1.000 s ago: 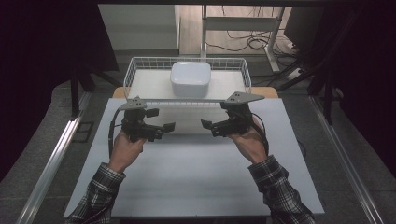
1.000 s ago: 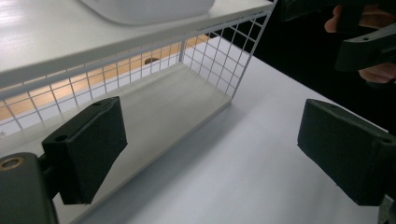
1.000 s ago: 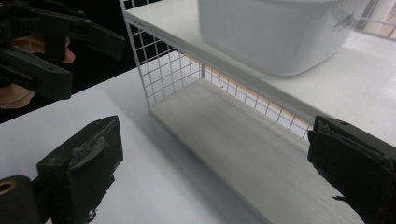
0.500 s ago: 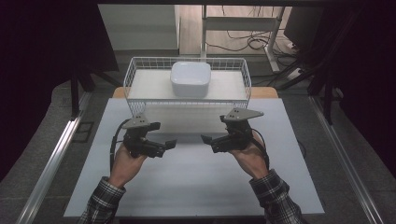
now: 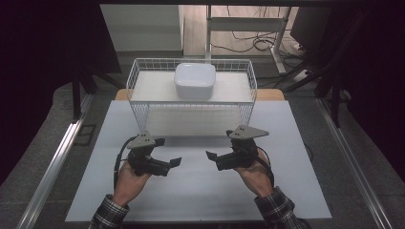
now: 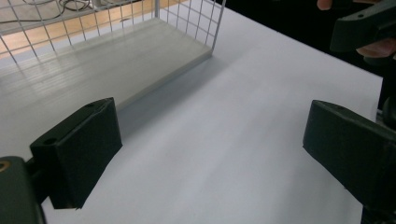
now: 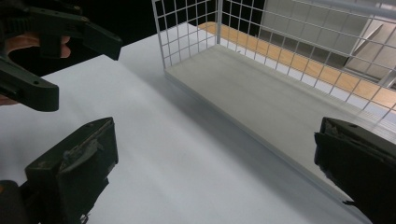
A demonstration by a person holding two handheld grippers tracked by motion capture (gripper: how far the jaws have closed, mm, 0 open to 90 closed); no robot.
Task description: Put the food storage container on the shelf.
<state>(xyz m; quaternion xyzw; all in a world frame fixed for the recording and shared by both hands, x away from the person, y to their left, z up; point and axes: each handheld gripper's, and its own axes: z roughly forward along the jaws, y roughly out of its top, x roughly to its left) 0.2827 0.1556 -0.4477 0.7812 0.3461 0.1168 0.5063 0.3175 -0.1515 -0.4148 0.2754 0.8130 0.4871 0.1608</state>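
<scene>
On the white table top (image 5: 191, 191) sits a white wire basket (image 5: 143, 102) at the far side, with a white square bowl (image 5: 194, 80) inside it, roughly in the middle toward the back. Closer in, both grippers hover over the bare table, well apart from the basket and pointing at each other. Left gripper (image 5: 173, 162) has its jaws spread wide, holding nothing; right gripper (image 5: 211, 156) is the same, wide and empty.

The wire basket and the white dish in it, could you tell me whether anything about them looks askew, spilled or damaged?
Nothing stands out. The wire basket sits square on the table, and the white dish rests upside down in it, unbroken. Both grippers hover open, apart from it.
</scene>
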